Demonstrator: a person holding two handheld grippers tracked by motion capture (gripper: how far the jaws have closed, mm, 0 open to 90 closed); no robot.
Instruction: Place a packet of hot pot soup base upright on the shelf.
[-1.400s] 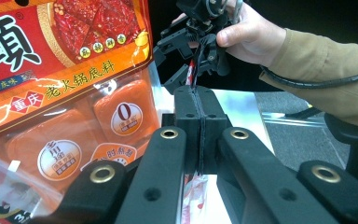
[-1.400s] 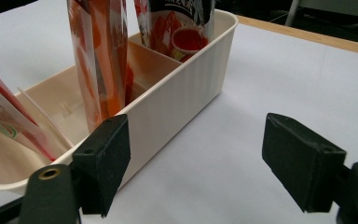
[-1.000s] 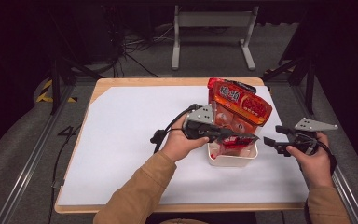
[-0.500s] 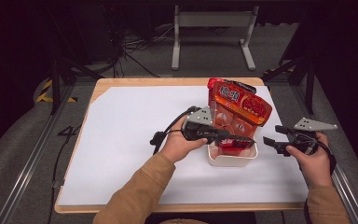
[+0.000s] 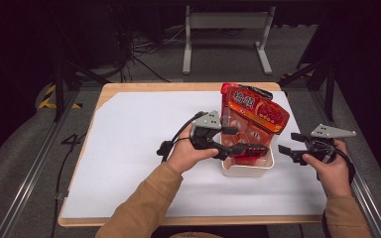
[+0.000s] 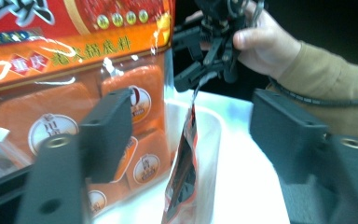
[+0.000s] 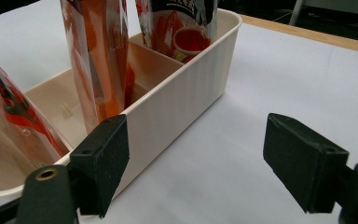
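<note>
Left gripper [image 6: 191, 140] fingers have just been opening, the thin red packet [image 6: 182, 172] standing loose between them in the white bin [image 7: 186, 88]. Back straight out without brushing it; right gripper [image 7: 196, 163] waits open beside the bin

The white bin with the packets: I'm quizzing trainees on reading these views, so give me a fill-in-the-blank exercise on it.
1. The packets stand in a bin coloured ____.
2. The left gripper's jaws, just opened, have a thin red pouch ____ them, pads clear of it.
3. The right gripper waits beside the bin with jaws ____.

Missing words: white; between; open
</note>
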